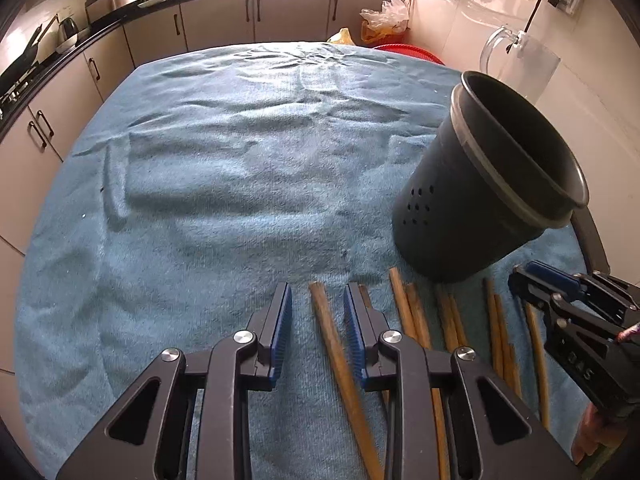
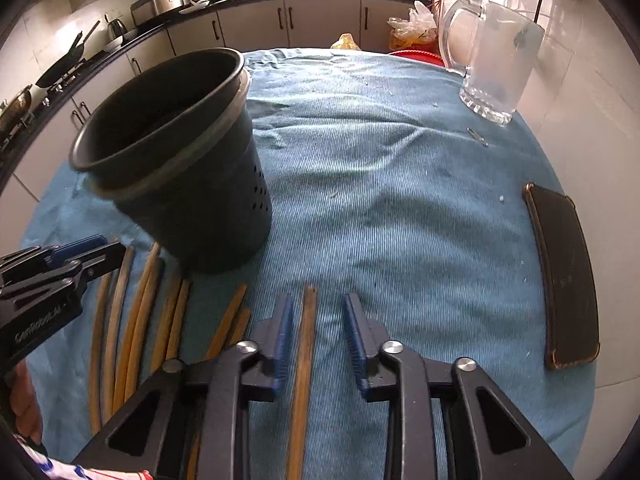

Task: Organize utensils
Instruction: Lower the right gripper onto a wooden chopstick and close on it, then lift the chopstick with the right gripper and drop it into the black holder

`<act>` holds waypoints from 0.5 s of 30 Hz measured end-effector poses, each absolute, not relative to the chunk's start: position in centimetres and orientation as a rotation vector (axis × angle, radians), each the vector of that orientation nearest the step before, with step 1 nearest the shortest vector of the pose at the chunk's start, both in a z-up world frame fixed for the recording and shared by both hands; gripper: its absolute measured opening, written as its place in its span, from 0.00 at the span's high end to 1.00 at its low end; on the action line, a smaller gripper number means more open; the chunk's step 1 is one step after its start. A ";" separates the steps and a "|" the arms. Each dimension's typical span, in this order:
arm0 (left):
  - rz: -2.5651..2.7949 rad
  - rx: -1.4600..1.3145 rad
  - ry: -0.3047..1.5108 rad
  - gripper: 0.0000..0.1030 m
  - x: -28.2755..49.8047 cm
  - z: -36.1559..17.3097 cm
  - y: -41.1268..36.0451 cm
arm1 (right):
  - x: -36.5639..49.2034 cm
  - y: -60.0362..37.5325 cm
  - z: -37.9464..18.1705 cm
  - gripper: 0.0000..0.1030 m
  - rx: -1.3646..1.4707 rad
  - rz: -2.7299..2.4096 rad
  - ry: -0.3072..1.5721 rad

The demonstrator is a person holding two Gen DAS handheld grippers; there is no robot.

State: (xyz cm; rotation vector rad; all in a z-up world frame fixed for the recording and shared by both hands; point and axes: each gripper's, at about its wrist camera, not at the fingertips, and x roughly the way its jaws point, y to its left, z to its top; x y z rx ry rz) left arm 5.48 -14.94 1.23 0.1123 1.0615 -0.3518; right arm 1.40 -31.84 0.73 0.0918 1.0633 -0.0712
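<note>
Several wooden chopsticks [image 1: 412, 312] lie side by side on the blue cloth [image 1: 220, 160], in front of a dark perforated utensil holder [image 1: 480, 200] that stands upright. My left gripper [image 1: 318, 296] points down over the leftmost chopstick [image 1: 340, 360], which lies between its blue pads with a gap on both sides. My right gripper [image 2: 318, 304] straddles the rightmost chopstick [image 2: 306, 352], which lies close to the left pad and apart from the right one. In the right wrist view the holder [image 2: 180, 184] is at the left, above the other chopsticks [image 2: 136, 320]. Each gripper also shows at the edge of the other's view.
A clear glass jug [image 2: 496, 68] stands at the far right of the table. A dark flat phone-like case [image 2: 564, 276] lies near the right edge. A red stool [image 1: 408, 52] and kitchen cabinets [image 1: 256, 20] are beyond the table.
</note>
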 end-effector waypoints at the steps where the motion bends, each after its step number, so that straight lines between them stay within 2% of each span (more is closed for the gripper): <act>1: -0.349 0.112 1.060 0.91 5.5 1.2 -14.9 | 1.4 -31.8 0.6 0.92 0.087 -0.065 1.061; 8: -0.356 0.041 1.005 0.94 3.5 4.1 -13.0 | -0.6 -33.3 3.2 0.93 0.179 -0.029 0.959; 15: -0.381 0.004 0.796 0.94 -2.9 12.2 -10.9 | -6.3 -34.2 9.8 0.93 0.223 -0.013 0.738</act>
